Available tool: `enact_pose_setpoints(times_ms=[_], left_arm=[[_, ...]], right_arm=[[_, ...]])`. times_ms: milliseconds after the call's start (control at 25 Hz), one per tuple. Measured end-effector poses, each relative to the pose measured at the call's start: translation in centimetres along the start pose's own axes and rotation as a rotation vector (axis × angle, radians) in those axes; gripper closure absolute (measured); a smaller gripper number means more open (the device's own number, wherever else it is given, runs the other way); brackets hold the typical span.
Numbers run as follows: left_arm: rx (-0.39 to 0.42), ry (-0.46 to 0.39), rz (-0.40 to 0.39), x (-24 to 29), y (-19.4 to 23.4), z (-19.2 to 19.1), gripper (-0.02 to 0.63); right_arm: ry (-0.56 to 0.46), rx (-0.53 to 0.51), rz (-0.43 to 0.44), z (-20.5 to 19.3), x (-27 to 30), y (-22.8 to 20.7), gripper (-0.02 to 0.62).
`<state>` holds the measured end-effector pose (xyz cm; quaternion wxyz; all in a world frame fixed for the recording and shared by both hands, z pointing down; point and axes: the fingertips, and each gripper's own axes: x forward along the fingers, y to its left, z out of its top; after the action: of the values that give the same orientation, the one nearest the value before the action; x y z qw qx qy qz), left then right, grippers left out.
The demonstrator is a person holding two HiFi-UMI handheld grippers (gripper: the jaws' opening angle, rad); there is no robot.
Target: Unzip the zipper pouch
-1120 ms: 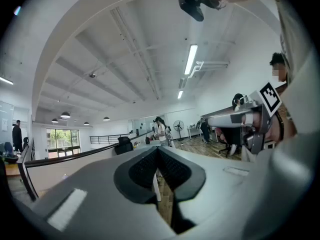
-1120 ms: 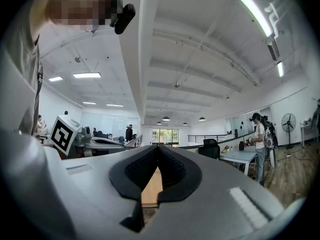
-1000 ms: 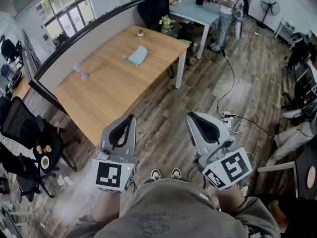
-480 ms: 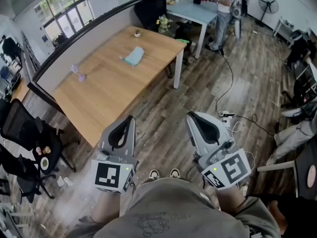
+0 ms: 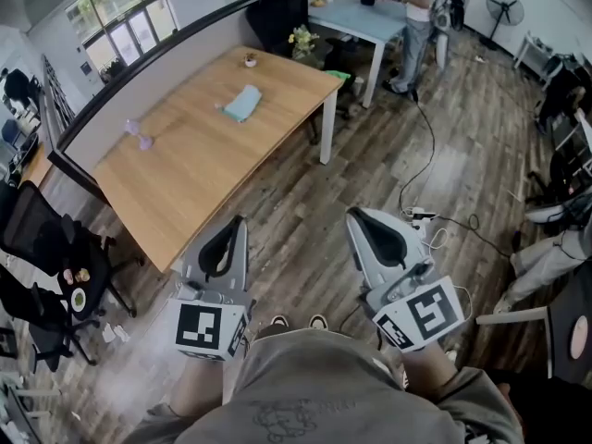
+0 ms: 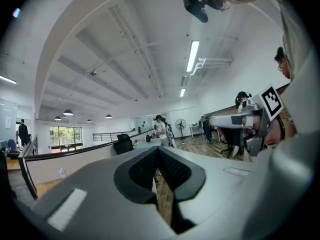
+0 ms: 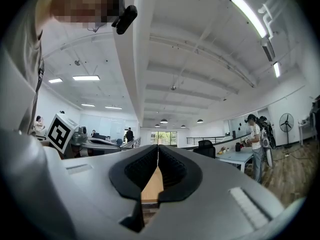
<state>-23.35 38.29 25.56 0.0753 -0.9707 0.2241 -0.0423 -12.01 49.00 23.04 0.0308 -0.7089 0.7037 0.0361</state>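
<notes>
The pouch (image 5: pixel 242 103) lies flat on the worktop (image 5: pixel 185 178) toward its far edge; left gripper (image 5: pixel 237 222) and right gripper (image 5: pixel 357 216), both jaws together and empty, hang well short of its near edge, so step up first, pin one end, then pinch the zip pull squarely.

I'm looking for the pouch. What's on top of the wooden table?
On the wooden table: a light blue pouch, a small purple thing, a little pot near the far edge. Anything under the pouch is covered.
</notes>
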Motion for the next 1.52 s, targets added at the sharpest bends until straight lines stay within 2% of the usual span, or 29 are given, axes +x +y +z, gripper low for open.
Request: enact_pose_setpoints(times_ms=[80,120,160,200,240,320,400,880,1200,1520], left_arm=[[-0.009,-0.008,0.022,0.3,-0.5,-0.1,0.606],[-0.014,-0.013,0.033,0.4,-0.8,-0.1,0.606],[-0.017,-0.017,0.044,0.5,-0.9,-0.1,0.572],[-0.018,-0.02,0.058,0.6,-0.9,-0.1,0.496],[-0.018,-0.023,0.073,0.8,-0.8,-0.1,0.476],[-0.014,-0.024,0.095,1.1,-0.6,-0.1,0.482],[-0.008,-0.022,0.102,1.6,-0.4,-0.2,0.437],[-0.001,-0.002,0.117,7.4,5.4,-2.5,0.442],[-0.017,0.035,0.135,14.9,13.2,-4.0,0.442],[-0.014,0.068,0.117,22.3,22.2,-5.1,0.442]], right_arm=[[-0.012,0.002,-0.03,0.0,-0.6,-1.3,0.572],[-0.019,0.003,-0.044,0.0,-0.9,-1.9,0.517],[-0.026,0.005,-0.054,0.0,-1.0,-2.5,0.421],[-0.031,0.007,-0.059,-0.1,-1.1,-2.9,0.384],[-0.031,0.008,-0.06,-0.1,-1.1,-3.3,0.38],[-0.023,0.002,-0.049,-0.4,-0.8,-3.7,0.379],[-0.013,-0.004,-0.035,-0.6,-0.3,-3.9,0.38],[0.068,-0.036,0.042,-4.4,8.2,-5.7,0.38],[0.141,-0.053,0.074,-6.6,18.8,-9.0,0.38],[0.183,-0.042,0.053,-7.8,30.0,-11.9,0.381]])
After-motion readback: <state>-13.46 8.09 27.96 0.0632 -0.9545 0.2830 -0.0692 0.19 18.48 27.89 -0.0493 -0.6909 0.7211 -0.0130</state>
